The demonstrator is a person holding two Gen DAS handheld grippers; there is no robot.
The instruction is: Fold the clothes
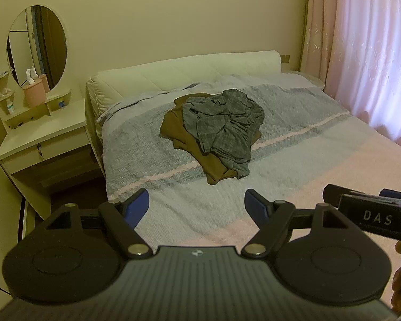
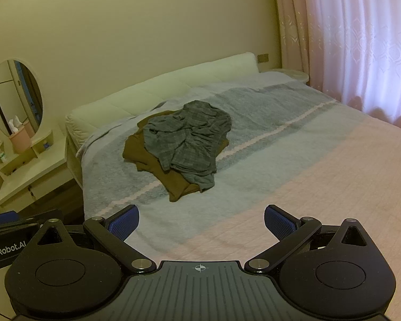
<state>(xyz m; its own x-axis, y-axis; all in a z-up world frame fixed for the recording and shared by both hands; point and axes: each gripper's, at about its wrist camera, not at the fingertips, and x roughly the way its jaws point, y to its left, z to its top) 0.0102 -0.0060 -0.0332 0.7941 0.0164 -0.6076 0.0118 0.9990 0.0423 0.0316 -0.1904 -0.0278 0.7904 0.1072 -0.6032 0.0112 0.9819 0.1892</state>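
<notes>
A crumpled grey plaid garment (image 1: 223, 123) (image 2: 189, 140) lies on top of a brown garment (image 1: 185, 144) (image 2: 157, 165) in the middle of the bed (image 1: 307, 165) (image 2: 307, 176). My left gripper (image 1: 197, 204) hovers open over the near part of the bed, well short of the pile, nothing between its blue pads. My right gripper (image 2: 201, 220) is open too, equally far back from the clothes and empty. Part of the right gripper's body shows at the right edge of the left wrist view.
A white dressing table (image 1: 42, 133) (image 2: 26, 176) with an oval mirror (image 1: 37, 45) and a pink tissue holder (image 1: 34, 92) stands left of the bed. Pink curtains (image 1: 369, 53) (image 2: 361, 40) hang on the right. A padded headboard (image 1: 184, 72) backs the bed.
</notes>
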